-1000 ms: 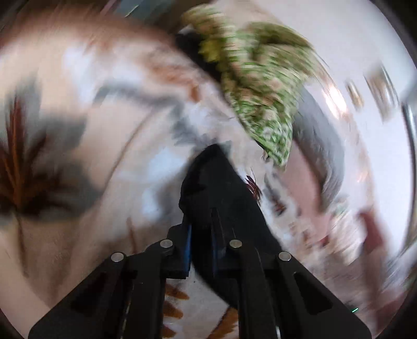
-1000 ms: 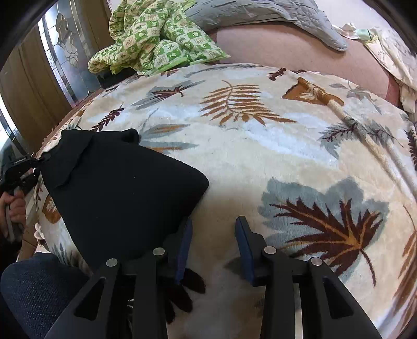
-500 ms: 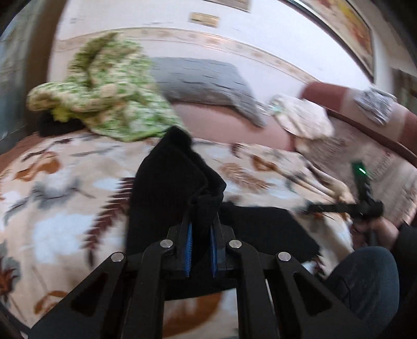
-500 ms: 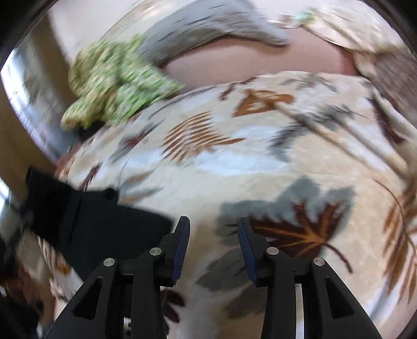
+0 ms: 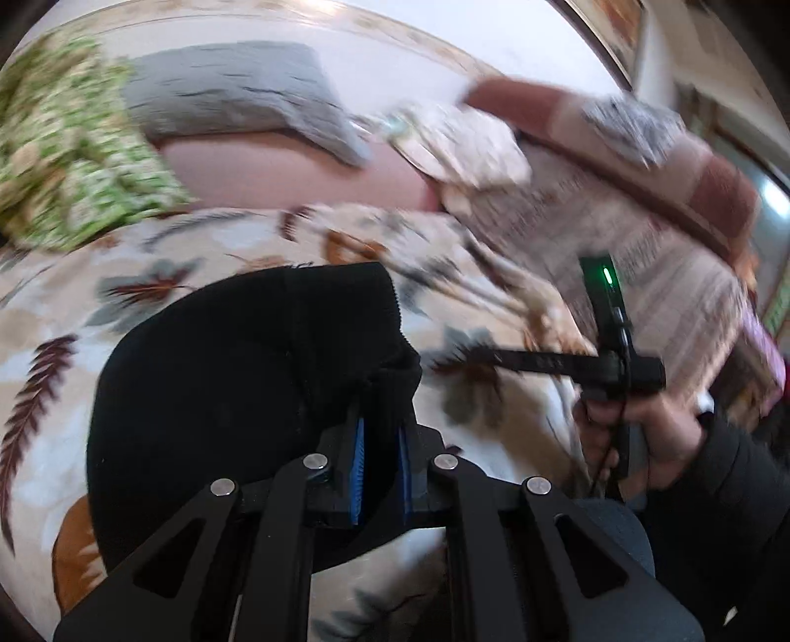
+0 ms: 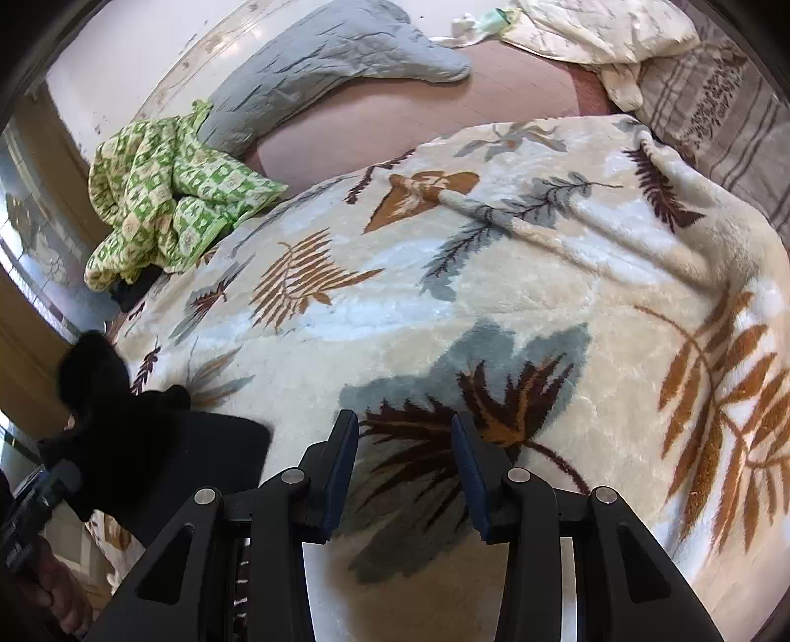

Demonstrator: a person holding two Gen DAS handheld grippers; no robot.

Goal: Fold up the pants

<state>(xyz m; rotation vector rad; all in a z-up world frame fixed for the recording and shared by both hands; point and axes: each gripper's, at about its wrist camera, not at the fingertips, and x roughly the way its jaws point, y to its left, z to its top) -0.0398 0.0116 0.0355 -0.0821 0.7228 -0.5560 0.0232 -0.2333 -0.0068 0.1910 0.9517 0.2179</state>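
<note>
The black pants (image 5: 237, 385) lie bunched on a leaf-patterned blanket (image 5: 247, 242). My left gripper (image 5: 380, 439) is shut on a fold of the black fabric near the front edge of the bed. In the right wrist view the pants (image 6: 148, 454) show at the far left, with the left gripper's body beside them. My right gripper (image 6: 405, 444) is open and empty, hovering over the blanket (image 6: 493, 296) to the right of the pants. It also shows in the left wrist view (image 5: 493, 358), held in a hand at the right.
A green patterned quilt (image 6: 168, 192) and a grey pillow (image 6: 321, 69) lie at the back left. A cream cover (image 6: 607, 34) and a striped sheet (image 6: 716, 113) are at the back right. A wall runs behind the bed.
My left gripper swung round with the pants and drew them toward the bed's front edge. My right gripper let the pants go earlier and moved right, away from them.
</note>
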